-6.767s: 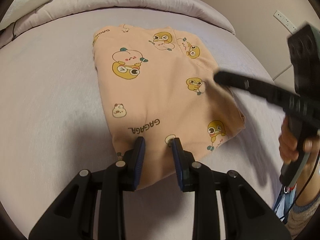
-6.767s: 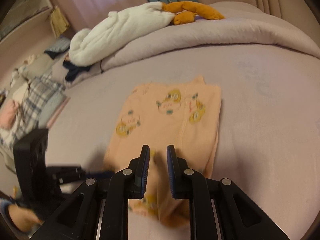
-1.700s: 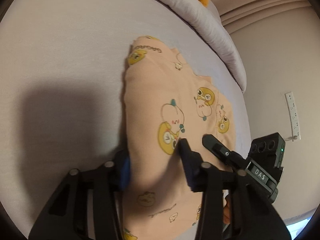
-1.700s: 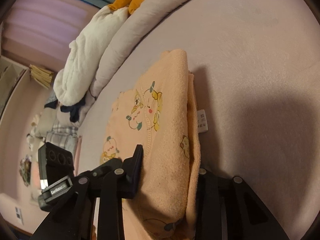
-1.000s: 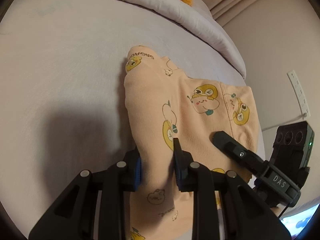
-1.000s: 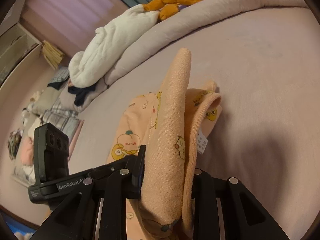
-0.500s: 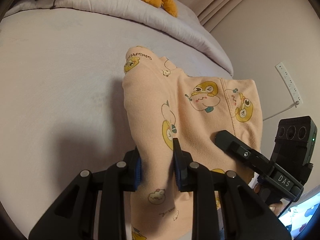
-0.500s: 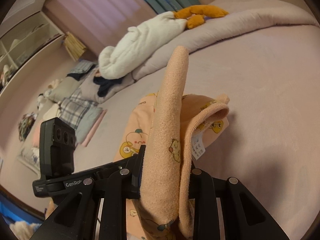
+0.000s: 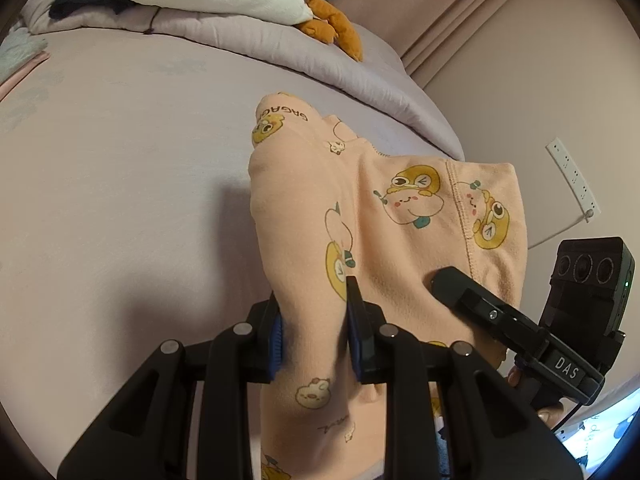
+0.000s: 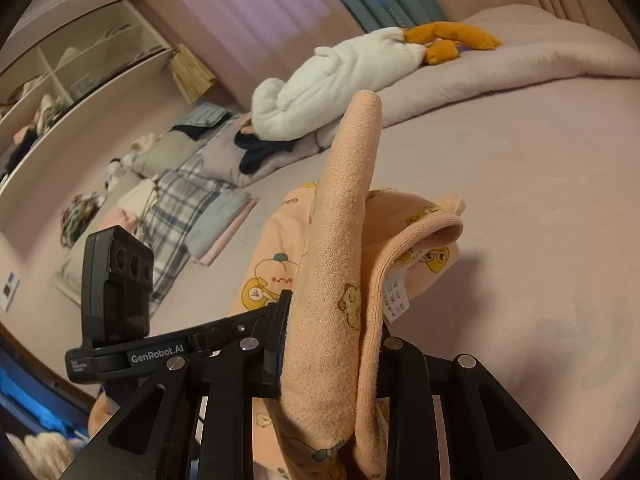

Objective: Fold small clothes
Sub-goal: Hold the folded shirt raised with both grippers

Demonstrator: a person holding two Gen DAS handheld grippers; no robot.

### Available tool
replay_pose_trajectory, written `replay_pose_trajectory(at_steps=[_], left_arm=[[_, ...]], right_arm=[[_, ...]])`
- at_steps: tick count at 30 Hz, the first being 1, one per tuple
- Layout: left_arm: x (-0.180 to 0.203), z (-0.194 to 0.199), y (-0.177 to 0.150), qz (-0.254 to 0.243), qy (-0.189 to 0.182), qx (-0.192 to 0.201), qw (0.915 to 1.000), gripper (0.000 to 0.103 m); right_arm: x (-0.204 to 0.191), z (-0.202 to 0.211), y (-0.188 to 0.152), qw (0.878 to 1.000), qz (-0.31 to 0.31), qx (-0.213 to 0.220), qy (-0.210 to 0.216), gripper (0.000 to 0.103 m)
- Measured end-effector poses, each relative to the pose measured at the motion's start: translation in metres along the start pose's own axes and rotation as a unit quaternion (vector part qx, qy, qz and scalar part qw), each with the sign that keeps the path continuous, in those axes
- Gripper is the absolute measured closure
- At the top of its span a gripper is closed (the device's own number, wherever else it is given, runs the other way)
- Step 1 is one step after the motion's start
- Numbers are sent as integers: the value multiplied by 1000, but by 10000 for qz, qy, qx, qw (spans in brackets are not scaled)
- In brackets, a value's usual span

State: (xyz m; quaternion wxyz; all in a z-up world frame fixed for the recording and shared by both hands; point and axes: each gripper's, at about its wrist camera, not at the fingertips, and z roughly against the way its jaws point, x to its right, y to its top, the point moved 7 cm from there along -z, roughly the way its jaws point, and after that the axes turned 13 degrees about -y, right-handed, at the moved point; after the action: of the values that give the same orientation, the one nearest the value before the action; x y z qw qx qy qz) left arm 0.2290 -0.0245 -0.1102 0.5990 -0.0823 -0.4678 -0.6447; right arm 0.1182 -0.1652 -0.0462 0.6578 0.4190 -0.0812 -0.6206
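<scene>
Lifted higher: 1 garment (image 9: 384, 216) (2 grippers clamping)

A: What colour is the garment (image 9: 400, 216)?
B: Peach, printed with yellow cartoon ducks and pale peaches.
A: And the bed (image 9: 120, 168)?
B: Plain lilac; the plush (image 10: 340, 76) is white with orange feet.

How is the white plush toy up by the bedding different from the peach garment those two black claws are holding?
The white plush toy is plain white with orange feet; the peach garment is printed with cartoon ducks. The toy lies loose on the rolled duvet, while the garment is pinched by the left gripper and right gripper. The toy is stuffed; the garment is thin, layered cloth. Both look soft.
</scene>
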Motion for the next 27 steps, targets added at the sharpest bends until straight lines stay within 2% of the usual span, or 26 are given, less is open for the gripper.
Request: replay_pose_trajectory(at_steps=[7, 27], left_arm=[[-4, 20, -4, 72, -35, 151, 9999, 78], [-30, 78, -25, 307, 173, 592, 9976, 79]], right_arm=[[-17, 4, -4, 9997, 194, -14, 116, 75], [-69, -5, -19, 9944, 982, -199, 331, 75]])
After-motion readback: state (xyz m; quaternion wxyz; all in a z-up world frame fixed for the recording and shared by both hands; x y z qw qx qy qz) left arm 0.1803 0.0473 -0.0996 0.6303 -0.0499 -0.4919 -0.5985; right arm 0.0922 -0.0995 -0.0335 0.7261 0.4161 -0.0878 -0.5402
